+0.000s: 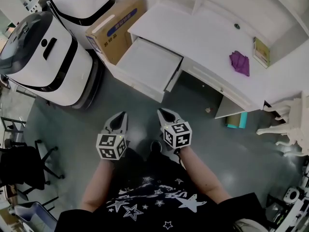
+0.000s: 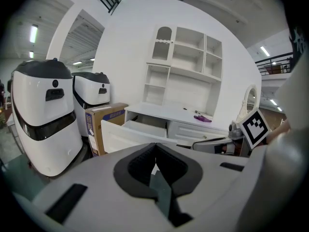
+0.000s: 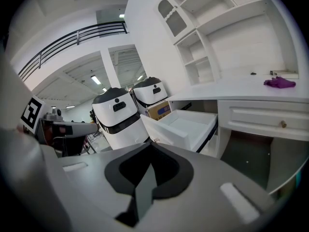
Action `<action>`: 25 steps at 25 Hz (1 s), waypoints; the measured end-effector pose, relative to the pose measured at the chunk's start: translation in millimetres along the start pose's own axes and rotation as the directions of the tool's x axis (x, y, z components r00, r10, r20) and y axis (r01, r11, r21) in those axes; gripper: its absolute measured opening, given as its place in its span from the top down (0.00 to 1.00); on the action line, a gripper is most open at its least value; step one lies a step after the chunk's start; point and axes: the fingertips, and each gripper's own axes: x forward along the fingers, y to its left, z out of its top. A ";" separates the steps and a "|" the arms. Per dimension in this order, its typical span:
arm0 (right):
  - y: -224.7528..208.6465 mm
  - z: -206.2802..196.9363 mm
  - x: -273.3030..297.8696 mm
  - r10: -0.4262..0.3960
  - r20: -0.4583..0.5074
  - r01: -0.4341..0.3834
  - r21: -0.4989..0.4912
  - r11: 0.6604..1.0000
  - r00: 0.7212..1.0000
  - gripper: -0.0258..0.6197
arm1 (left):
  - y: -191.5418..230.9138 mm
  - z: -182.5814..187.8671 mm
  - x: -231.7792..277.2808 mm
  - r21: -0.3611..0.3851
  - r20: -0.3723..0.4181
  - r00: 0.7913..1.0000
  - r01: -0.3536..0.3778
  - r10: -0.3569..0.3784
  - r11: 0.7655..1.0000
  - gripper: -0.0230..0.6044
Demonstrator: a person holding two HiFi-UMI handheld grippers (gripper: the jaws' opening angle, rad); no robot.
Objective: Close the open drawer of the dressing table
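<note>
Left gripper [image 1: 122, 116]: fingers [image 2: 141, 166] together, empty. Right gripper [image 1: 163, 114]: same. Drawer [image 1: 148, 62] stands open at table [image 1: 203, 33] left side, well ahead of both. Risk: push on one corner of front skews drawer, it jams; narrow tips may slip off smooth panel.

The left gripper [image 1: 124, 114] and right gripper [image 1: 160, 111] are pale grey tapering shells with black padded jaw linings. Behind the jaws, each carries a cube [image 1: 111, 146] of black-and-white square markers. Behind the cubes is a black shirt [image 1: 145, 202] printed with white stars.
</note>
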 end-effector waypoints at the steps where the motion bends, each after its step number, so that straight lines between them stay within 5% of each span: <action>1: -0.6 -0.8 2.0 0.000 -0.004 0.000 0.006 1.000 1.000 0.96 | 1.4 0.2 1.7 0.002 -0.004 1.000 0.000 0.000 1.000 0.95; 15: -19.2 2.4 52.1 -0.172 -0.034 0.174 0.066 0.983 0.985 0.96 | 65.1 -5.5 76.5 0.042 -0.133 0.987 0.096 -0.090 0.994 0.95; 25: -32.5 -6.2 70.8 -0.352 -0.078 0.360 0.139 0.923 0.933 0.96 | 89.4 -32.5 144.9 0.124 -0.305 0.927 0.264 -0.217 0.956 0.95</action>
